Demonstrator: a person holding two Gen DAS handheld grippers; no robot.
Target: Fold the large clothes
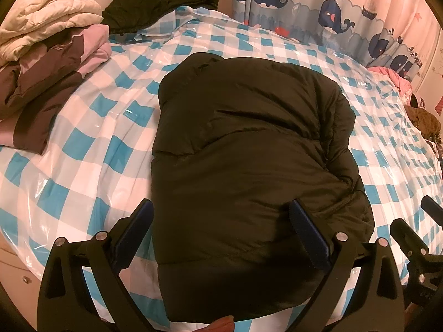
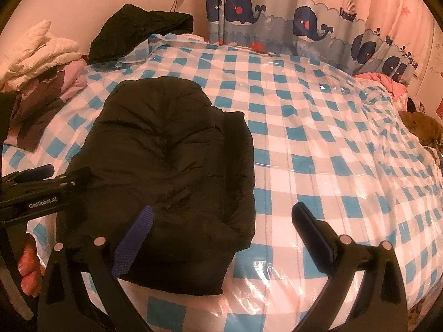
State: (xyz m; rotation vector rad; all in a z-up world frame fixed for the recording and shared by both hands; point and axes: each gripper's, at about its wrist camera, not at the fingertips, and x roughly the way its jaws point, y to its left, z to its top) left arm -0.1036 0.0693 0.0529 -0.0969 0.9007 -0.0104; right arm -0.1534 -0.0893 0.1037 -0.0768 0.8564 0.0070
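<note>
A black puffer jacket (image 1: 249,149) lies folded into a thick, rounded bundle on the bed (image 1: 91,149), which is covered by a blue-and-white checked sheet under clear, shiny plastic. The jacket serves as the landmark here. The left gripper (image 1: 218,221) hangs above the jacket's near end with its jaws spread wide, one blue-padded finger over the sheet just off the jacket's left edge and the other over the jacket's padded surface; it holds nothing. The right gripper (image 2: 221,221) is also spread wide and holds nothing, its left finger over the jacket's near right corner and its right finger over the bare sheet beside the jacket. In the right wrist view the left gripper's body shows at the jacket's near left side, with the person's fingers (image 2: 27,265) wrapped around its handle. Beyond the jacket's far left side sits a pile of clothes (image 1: 47,63), cream quilted fabric on top of pink and brown garments. Behind the jacket, near the wall, lies a second dark garment (image 2: 141,31). A whale-print curtain (image 2: 304,22) hangs past the jacket's far right side.
</note>
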